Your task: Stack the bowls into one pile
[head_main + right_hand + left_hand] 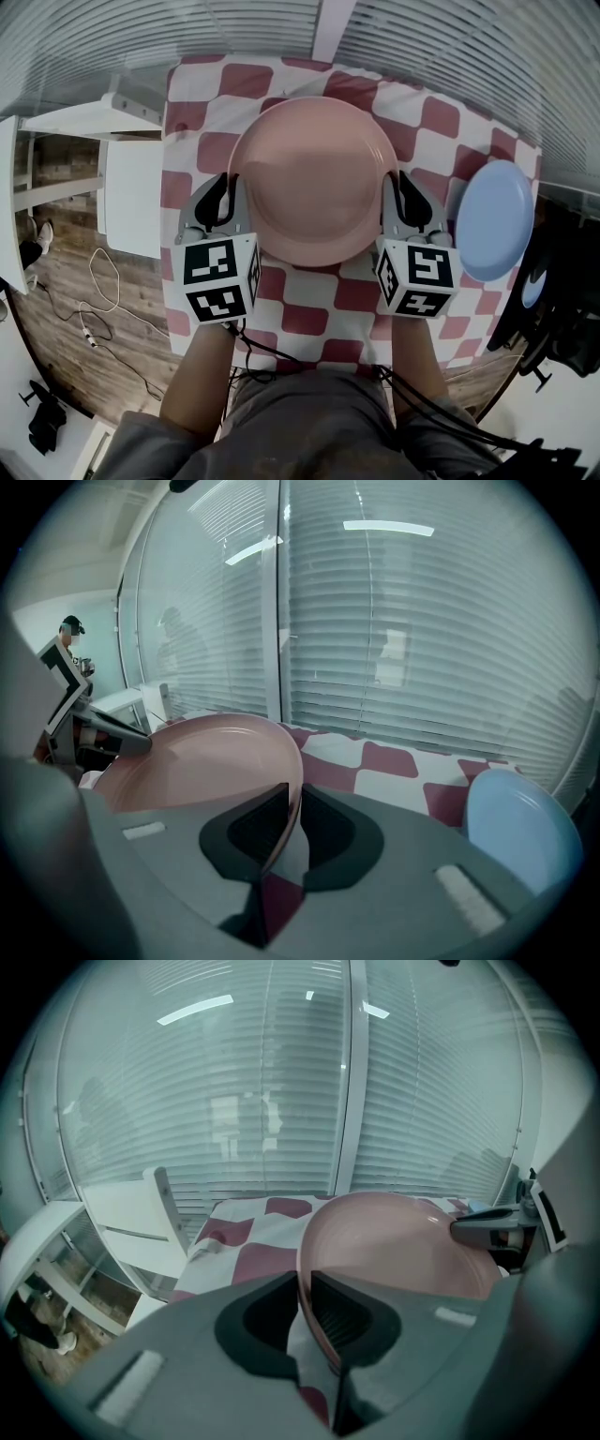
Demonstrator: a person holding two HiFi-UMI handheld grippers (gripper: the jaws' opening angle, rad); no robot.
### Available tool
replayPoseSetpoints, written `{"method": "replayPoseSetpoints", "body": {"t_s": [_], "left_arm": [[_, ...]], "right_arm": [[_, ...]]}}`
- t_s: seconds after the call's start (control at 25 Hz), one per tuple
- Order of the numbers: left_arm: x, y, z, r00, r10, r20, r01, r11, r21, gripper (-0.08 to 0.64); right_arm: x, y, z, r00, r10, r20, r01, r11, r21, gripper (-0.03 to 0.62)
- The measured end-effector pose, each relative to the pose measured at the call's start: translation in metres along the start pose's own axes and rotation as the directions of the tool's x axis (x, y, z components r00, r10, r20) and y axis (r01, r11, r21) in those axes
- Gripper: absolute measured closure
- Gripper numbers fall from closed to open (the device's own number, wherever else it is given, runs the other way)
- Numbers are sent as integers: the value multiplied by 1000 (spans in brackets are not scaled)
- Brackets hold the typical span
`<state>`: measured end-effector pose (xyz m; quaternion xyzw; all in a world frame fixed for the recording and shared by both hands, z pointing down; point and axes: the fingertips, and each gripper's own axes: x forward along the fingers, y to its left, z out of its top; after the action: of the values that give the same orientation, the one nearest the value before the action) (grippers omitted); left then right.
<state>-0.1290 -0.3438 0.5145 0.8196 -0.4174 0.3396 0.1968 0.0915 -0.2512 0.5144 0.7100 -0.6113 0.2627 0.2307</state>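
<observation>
A large pink bowl (314, 178) hangs over the middle of the checkered table, held level from both sides. My left gripper (228, 208) is shut on its left rim, and in the left gripper view the rim (305, 1283) runs between the two jaws of that gripper (305, 1309). My right gripper (401, 208) is shut on the right rim; the same pink bowl (202, 766) fills the left of the right gripper view, its edge pinched between the jaws of that gripper (292, 822). A blue bowl (494, 219) (520, 829) rests at the table's right edge.
The red and white checkered cloth (309, 300) covers a small table. A white shelf unit (89, 122) stands to the left. Window blinds (281, 1082) run along the far side. Cables (98, 291) lie on the wooden floor at the left.
</observation>
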Motion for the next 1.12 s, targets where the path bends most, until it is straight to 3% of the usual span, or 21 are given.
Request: {"method": "replayPoseSetpoints", "body": {"t_s": [0.48,0.76,1.12], "left_arm": [[0,0,1,999,29,18,-29,1000,2,511],[-13,6,16,993,76,85,-78,997,21,461],[-82,-9,59,966,96,241,-107,994,34,457]], "right_arm": [[3,1,-1,1000,22,7,-22,1000,12,520],[-1,9,9,998,49,38,-49,999,5,451],[-64,-3,58,983,15,185,-9,999,-34,449]]}}
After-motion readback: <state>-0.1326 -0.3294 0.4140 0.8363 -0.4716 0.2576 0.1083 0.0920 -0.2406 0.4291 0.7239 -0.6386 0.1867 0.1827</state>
